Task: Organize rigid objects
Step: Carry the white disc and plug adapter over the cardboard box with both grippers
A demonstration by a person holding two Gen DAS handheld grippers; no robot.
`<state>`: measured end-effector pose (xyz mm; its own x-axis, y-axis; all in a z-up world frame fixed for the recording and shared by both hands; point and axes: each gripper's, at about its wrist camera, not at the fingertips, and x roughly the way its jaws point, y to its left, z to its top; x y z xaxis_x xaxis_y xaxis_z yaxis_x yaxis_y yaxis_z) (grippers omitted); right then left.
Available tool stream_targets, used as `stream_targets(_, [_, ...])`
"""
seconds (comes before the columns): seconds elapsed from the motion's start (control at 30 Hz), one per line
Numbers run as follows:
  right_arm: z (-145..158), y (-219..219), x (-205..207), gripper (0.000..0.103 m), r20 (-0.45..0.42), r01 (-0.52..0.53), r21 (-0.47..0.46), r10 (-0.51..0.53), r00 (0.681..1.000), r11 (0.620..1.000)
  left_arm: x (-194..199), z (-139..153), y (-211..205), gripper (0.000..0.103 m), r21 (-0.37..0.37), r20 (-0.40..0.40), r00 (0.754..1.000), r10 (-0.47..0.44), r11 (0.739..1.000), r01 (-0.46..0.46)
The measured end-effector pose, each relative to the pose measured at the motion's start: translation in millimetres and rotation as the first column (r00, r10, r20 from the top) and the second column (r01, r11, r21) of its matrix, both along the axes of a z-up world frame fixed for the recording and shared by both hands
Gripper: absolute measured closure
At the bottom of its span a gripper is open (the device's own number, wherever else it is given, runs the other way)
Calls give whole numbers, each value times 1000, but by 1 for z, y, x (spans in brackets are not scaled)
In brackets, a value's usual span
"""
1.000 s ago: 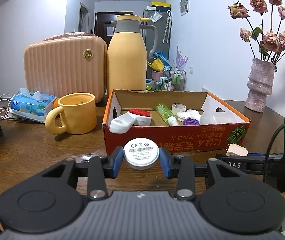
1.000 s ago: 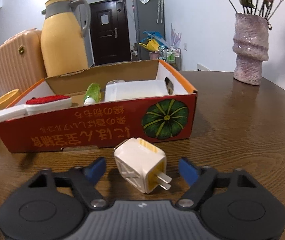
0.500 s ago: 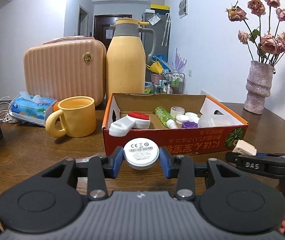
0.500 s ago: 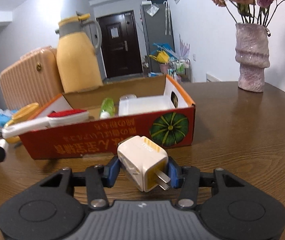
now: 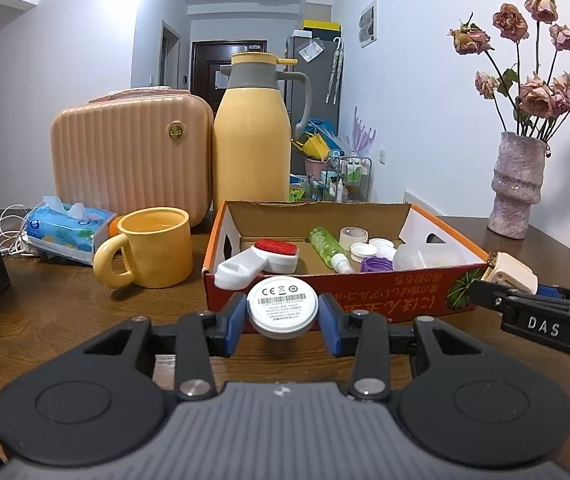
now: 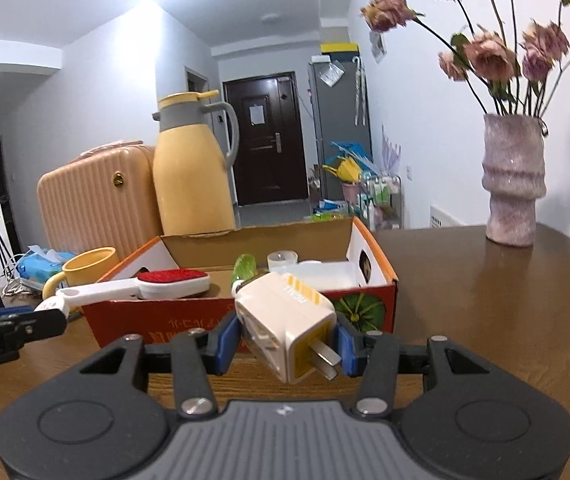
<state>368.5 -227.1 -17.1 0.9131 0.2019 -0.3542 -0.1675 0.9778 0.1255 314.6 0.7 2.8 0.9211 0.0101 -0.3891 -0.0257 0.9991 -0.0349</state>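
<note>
**Both grippers loaded in front of the box**

A dark wooden table in a white-walled room carries an open red cardboard box, with a yellow mug, a yellow thermos jug, a ribbed peach case and a vase of dried roses around it. A second ago the cream plug adapter lay on the table between wide-open jaws; now the right gripper has shut its jaws on the adapter's sides and lifted it clear, level with the box's front wall. The left gripper is unchanged, its jaws narrowly set and clamped on a round white disc, just short of the box. With both pieces in hand, the likely remaining step is carrying them over the rim and releasing them among the brush, bottle and caps already inside.
</note>
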Motion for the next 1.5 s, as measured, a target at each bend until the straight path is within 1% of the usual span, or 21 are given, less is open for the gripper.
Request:
stream_targets(0.2, [8, 1, 2, 55, 52, -10, -12, 11, 999, 1000, 6, 8, -6, 63, -2, 28, 999, 22, 1000, -22])
stream_targets(0.37, [12, 1, 8, 55, 82, -32, -17, 33, 996, 999, 20, 12, -8, 63, -24, 28, 999, 34, 999, -33])
stream_targets(0.53, [15, -1, 17, 55, 96, -36, -18, 37, 995, 999, 35, 13, -9, 63, -30, 29, 998, 55, 998, -54])
stream_targets(0.7, [19, -2, 29, 55, 111, -34, -21, 36, 993, 999, 48, 15, -11, 63, -26, 47, 996, 77, 997, -76])
stream_targets(1.03, [23, -4, 62, 55, 98, -26, -15, 27, 995, 1000, 73, 13, -22, 63, 12, 82, 992, 92, 996, -94])
stream_targets(1.23, [26, -4, 83, 55, 106, -10, -12, 11, 994, 1000, 86, 10, -26, 63, 37, 105, 989, 100, 994, -104])
stream_targets(1.37, [27, 1, 97, 55, 95, -9, -22, 12, 995, 1000, 95, 10, -25, 63, 45, 125, 986, 107, 993, -113])
stream_targets(1.5, [25, 7, 109, 55, 81, -14, -37, 16, 997, 999, 106, 9, -23, 63, 51, 129, 985, 114, 991, -122])
